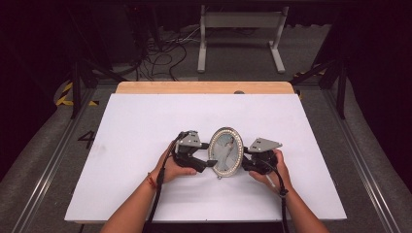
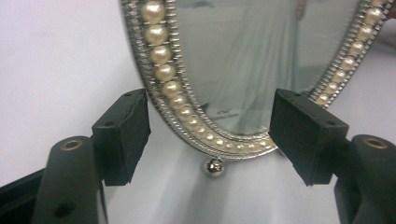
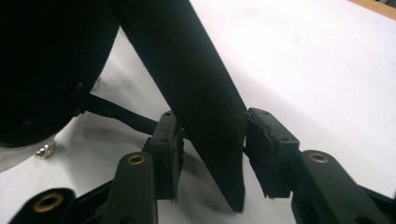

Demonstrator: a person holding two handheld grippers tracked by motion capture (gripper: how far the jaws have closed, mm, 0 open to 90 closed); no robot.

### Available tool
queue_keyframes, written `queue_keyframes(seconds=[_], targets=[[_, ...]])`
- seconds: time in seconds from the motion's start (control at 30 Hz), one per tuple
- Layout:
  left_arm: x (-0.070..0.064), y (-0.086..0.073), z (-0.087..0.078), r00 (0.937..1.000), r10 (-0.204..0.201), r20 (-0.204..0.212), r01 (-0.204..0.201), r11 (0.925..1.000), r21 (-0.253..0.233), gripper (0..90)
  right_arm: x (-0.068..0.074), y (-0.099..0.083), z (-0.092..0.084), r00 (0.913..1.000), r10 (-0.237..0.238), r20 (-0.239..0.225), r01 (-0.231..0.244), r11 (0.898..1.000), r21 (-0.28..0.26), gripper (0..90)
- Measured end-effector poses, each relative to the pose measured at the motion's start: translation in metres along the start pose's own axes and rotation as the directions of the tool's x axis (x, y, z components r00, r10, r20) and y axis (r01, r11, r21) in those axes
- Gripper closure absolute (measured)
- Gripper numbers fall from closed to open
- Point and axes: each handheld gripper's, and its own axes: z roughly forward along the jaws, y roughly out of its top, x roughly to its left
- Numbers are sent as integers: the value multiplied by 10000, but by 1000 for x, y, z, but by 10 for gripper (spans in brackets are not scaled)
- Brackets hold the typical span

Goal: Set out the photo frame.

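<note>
Your oval picture frame (image 1: 225,151) stands upright on the white tabletop (image 1: 145,116), roughly midway between its left and right edges and nearer the front edge than the back one. Its rim is set with a ring of pearl-like beads (image 2: 161,56) inside a silver border, and a small silver ball foot (image 2: 214,167) rests on the board at its lowest point. Your left gripper (image 1: 210,156) sits just beside the frame's left side; in the left gripper view its jaws stand apart around the lower curve of the frame, with a clear gap at each pad, so they grip nothing. Your right gripper (image 1: 245,158) is at the frame's right side. In the right gripper view its jaws straddle the black back stand (image 3: 205,107), which slants down to the tabletop between them; the right-hand pad lies against the stand's edge, but you cannot tell whether the other pad touches. Both of your hands rest low on the tabletop.
</note>
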Motion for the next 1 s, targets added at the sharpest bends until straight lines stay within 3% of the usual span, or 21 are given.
queue_keyframes(seconds=[0.1,0.13,0.23,0.33,0.4,0.57,0.83,1.0], targets=[[2,1,2,10000,2,-38,-2,10000,-28,284,-1,-1,-5,10000,4,-25,-4,10000,-19,628],[4,2,5,9999,-14,130,15,10000,-87,290,-2,-3,-8,10000,-81,-26,81,10000,-5,675],[3,4,8,9996,212,207,-208,9996,-192,359,1,-5,-10,9997,-261,6,261,9997,3,733],[4,4,6,9993,297,214,-291,9991,-302,396,3,-6,-9,9990,-398,190,397,9992,50,739],[7,2,3,9998,97,178,-91,9995,-312,490,3,-8,-9,9987,-448,253,448,9990,5,741],[7,0,0,9999,97,45,-97,10000,-3,590,1,-4,-6,9983,-413,401,411,9991,63,738],[2,0,-1,9994,187,-292,-185,9998,86,597,-4,-6,-3,9994,132,325,-133,9999,18,675],[2,-1,0,9991,21,-419,-22,10000,-40,570,-7,-8,-9,9994,82,349,-84,9999,64,657]])
